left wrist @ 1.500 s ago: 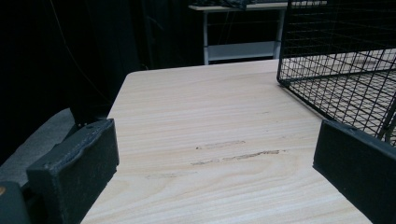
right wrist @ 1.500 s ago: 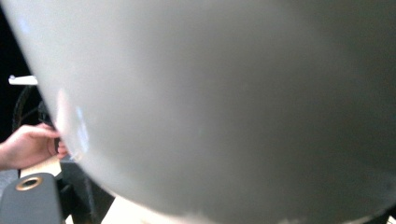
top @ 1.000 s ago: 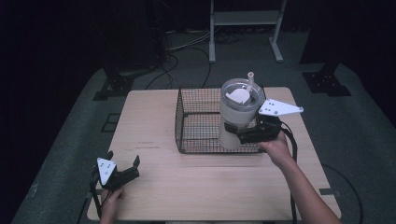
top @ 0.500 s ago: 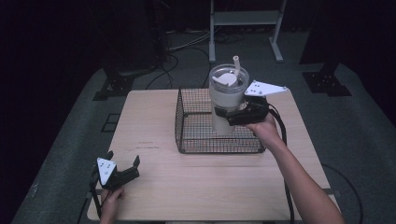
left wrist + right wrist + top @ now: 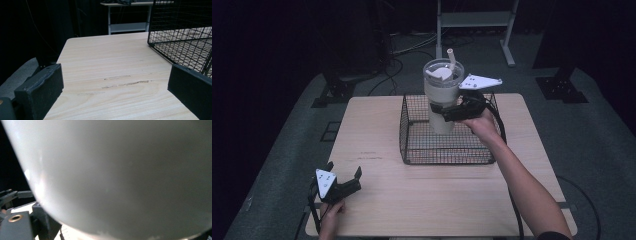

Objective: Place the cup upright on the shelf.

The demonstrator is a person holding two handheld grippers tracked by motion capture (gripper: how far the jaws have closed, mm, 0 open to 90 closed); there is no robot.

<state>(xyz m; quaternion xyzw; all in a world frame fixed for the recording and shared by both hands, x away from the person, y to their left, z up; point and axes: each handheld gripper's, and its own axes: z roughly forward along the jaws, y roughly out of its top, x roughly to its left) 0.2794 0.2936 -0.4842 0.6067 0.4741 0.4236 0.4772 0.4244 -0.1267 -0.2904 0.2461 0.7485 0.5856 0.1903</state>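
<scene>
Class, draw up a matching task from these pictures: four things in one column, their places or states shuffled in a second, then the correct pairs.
Things
1. white lidded tumbler with straw
2. black wire basket
3. left gripper
4. right gripper

States
A. open, low over the light wooden table's near left corner
B. stands on the table, nothing shows inside
C. clamped around the cup's body
D. held up above the basket

Pairs: 1-D, 2-B, 3-A, 4-C

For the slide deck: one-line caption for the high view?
Right gripper holds a lidded white tumbler above the wire basket; left gripper rests open.
</scene>
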